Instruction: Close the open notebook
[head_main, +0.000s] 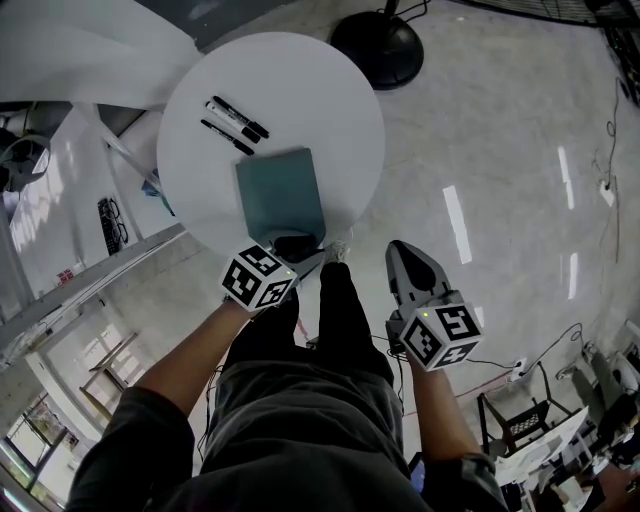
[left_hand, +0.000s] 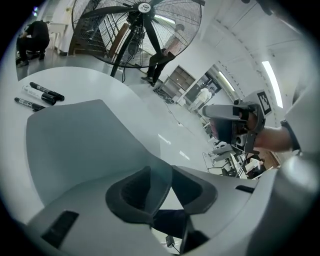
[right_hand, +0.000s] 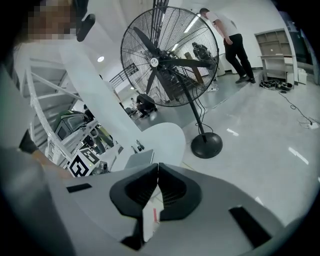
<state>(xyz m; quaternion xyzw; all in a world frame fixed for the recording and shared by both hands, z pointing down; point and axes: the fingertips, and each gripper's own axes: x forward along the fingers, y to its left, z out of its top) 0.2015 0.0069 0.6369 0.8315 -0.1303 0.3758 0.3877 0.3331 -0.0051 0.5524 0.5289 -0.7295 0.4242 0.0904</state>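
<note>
Teal notebook (head_main: 280, 195) between parted left tongs (left_hand: 162, 175); right tongs (right_hand: 158, 167) closed.

A large open lab or workshop hall. A glossy pale floor (head_main: 500, 150) fills the right of the head view, with cables (head_main: 608, 150) trailing at its right edge. A big pedestal fan (right_hand: 167, 60) stands by a round white table (head_main: 340, 110). Equipment benches (head_main: 560, 450) crowd the lower right; shelves (right_hand: 272, 47) and a person (right_hand: 231, 37) show at the upper right of the right gripper view.
</note>
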